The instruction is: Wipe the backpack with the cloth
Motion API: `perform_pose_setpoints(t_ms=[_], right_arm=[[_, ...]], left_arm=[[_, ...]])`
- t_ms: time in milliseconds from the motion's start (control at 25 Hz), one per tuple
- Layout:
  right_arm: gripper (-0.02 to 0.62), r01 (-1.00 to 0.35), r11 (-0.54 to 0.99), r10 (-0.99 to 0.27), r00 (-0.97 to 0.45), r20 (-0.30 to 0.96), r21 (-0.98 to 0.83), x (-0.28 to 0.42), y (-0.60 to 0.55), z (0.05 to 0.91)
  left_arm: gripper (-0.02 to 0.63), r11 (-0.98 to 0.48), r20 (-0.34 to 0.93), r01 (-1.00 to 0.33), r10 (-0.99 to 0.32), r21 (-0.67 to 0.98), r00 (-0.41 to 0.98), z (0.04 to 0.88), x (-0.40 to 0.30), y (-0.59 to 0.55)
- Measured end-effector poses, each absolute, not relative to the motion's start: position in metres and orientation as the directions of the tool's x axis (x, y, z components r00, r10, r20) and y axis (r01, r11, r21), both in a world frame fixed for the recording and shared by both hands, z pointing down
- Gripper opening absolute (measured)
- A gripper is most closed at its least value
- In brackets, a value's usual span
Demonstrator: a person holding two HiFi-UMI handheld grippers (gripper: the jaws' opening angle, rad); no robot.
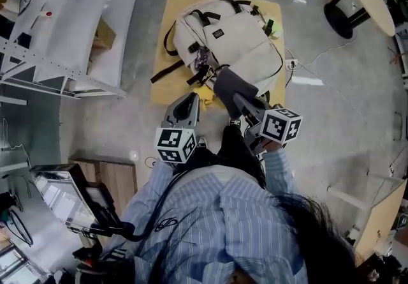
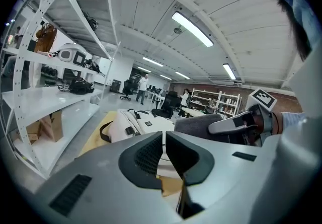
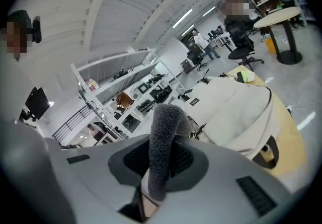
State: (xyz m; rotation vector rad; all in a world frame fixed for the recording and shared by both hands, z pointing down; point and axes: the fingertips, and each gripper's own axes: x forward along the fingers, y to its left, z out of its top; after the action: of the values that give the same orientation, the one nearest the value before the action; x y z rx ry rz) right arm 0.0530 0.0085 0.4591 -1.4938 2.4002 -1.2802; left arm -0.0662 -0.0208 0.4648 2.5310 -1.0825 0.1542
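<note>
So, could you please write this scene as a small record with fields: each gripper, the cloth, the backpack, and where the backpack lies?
left gripper: jaws together, nothing between them
right gripper: shut on the grey cloth
grey cloth: stands up out of the jaws, by the backpack's near edge; contact cannot be told
backpack: cream with black straps, lying flat
under it: yellow mat

Backpack's (image 1: 233, 43) near edge — hidden behind the cloth (image 1: 231, 87) and the right tongs (image 1: 241, 105).
</note>
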Motion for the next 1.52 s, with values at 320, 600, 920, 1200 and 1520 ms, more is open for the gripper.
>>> perform_pose_setpoints(t_ms=[320,600,920,1200,1520], right_arm=[[0.055,-0.774,0.124,-0.773,-0.468,0.428,-0.621,0.03,0.07,0.463],[0.055,-0.771,0.089,-0.787,-0.443,0.43,-0.631,0.054,0.116,0.474],[0.055,-0.76,0.091,-0.819,-0.425,0.386,-0.643,0.078,0.153,0.462],[0.055,-0.765,0.078,-0.823,-0.411,0.392,-0.639,0.158,0.244,0.464],[0.055,-0.755,0.19,-0.749,-0.524,0.405,-0.627,0.192,0.327,0.481]], left_arm=[[0.021,-0.683,0.237,-0.635,-0.591,0.361,0.771,0.472,-0.065,0.026],[0.021,-0.719,0.238,-0.613,-0.565,0.326,0.79,0.473,-0.046,0.064],[0.021,-0.702,0.246,-0.626,-0.576,0.339,0.779,0.463,-0.022,0.082],[0.021,-0.701,0.244,-0.636,-0.587,0.322,0.772,0.455,0.048,0.167],[0.021,-0.636,0.263,-0.707,-0.657,0.311,0.707,0.467,0.086,0.27]])
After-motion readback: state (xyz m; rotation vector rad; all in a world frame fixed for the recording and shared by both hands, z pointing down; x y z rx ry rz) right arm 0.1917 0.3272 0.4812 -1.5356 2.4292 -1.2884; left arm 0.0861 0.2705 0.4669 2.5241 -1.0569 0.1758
